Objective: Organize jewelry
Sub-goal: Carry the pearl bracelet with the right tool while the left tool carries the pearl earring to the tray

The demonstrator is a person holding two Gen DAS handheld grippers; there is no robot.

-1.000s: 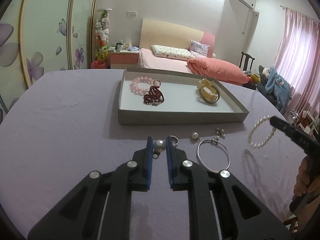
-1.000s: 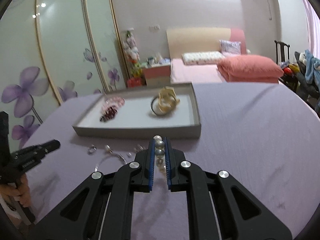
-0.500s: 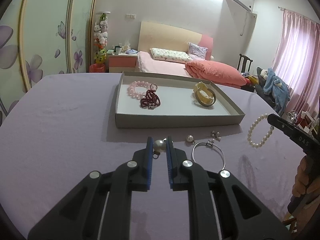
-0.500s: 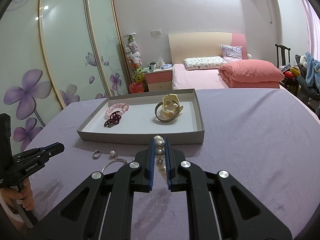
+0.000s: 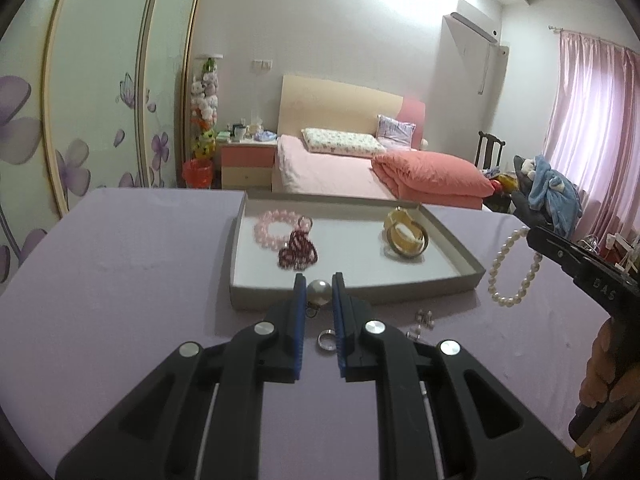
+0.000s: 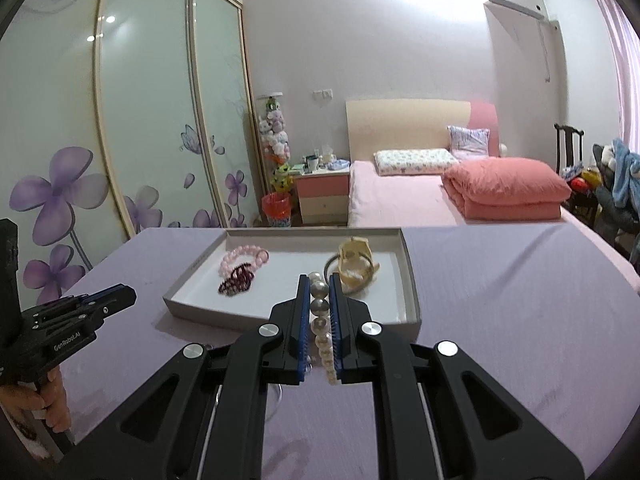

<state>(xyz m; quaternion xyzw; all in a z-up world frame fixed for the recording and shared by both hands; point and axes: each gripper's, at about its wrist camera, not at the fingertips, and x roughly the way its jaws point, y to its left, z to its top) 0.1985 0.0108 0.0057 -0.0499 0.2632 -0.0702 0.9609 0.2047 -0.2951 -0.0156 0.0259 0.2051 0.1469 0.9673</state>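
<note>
My left gripper is shut on a large pearl earring, held just in front of the near wall of the grey tray. My right gripper is shut on a white pearl bracelet, which hangs as a loop to the right of the tray in the left wrist view. Inside the tray lie a pink bead bracelet, a dark red bead bracelet and a cream and gold bangle. A silver ring and small studs rest on the purple table.
The purple tablecloth spreads wide around the tray. A hand holds the right gripper at the right edge, and a hand holds the left one at the lower left. A bed, nightstand and wardrobe stand behind the table.
Both grippers have risen off the table with their jewellery still clamped. The tray now sits lower and closer in both views, and the pearl bracelet hangs higher beside it.
</note>
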